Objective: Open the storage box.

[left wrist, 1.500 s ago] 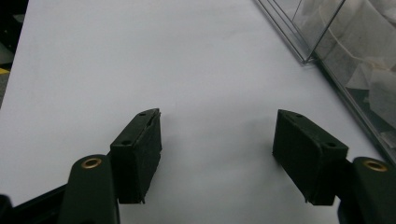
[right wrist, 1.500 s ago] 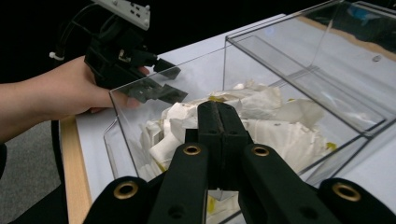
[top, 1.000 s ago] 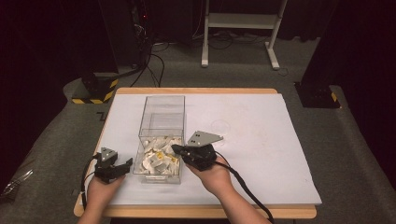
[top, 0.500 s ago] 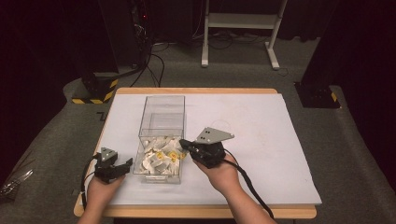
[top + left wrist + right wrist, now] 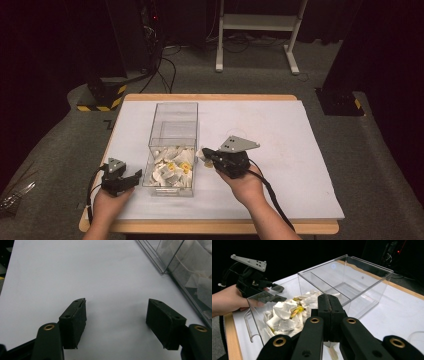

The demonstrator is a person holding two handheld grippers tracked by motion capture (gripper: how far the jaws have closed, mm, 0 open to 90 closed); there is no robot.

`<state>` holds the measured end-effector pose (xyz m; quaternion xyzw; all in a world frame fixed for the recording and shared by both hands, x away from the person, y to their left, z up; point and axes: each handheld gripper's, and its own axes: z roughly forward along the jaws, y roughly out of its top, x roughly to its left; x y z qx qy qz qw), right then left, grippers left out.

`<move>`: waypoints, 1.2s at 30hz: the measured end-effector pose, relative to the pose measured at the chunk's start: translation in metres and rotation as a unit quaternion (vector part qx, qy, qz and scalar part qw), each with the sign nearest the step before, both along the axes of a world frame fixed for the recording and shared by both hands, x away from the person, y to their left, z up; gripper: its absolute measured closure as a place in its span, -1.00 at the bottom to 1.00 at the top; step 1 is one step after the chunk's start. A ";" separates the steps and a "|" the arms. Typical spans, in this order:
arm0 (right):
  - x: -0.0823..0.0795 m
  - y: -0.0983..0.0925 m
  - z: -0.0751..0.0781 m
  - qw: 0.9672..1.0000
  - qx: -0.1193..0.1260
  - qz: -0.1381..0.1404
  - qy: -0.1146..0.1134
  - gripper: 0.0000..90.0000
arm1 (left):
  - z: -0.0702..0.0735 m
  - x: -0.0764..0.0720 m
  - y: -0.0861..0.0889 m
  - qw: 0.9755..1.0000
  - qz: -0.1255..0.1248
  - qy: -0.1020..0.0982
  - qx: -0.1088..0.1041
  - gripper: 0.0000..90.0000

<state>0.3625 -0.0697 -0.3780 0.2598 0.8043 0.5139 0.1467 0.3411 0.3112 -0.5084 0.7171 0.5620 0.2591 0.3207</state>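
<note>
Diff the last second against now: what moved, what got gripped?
The right claw, shut on a white packet, pulled back out of the clear box toward the right, now just outside its wall. The left claw stayed open on the table; the box did not move.

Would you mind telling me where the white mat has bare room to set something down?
The white mat is bare right of the clear box, out to its right edge. Crowded: the box's near compartment of tea bags, flanked by the left hand-held gripper and right hand-held gripper.
</note>
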 end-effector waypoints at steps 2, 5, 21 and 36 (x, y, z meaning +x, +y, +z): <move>0.000 -0.002 -0.001 1.000 -0.001 -0.004 0.000 1.00 | 0.000 0.000 0.000 1.000 0.000 0.000 0.000 -0.27; 0.002 -0.007 -0.002 1.000 -0.001 -0.011 -0.002 1.00 | 0.000 0.000 0.000 1.000 -0.002 0.000 0.000 -0.28; 0.008 -0.035 -0.008 0.998 -0.005 -0.054 -0.010 1.00 | 0.000 0.000 -0.001 1.000 -0.002 -0.001 -0.001 -0.28; 0.016 -0.061 -0.004 0.996 -0.003 -0.088 -0.019 1.00 | 0.000 0.000 -0.001 1.000 -0.002 -0.001 -0.001 -0.28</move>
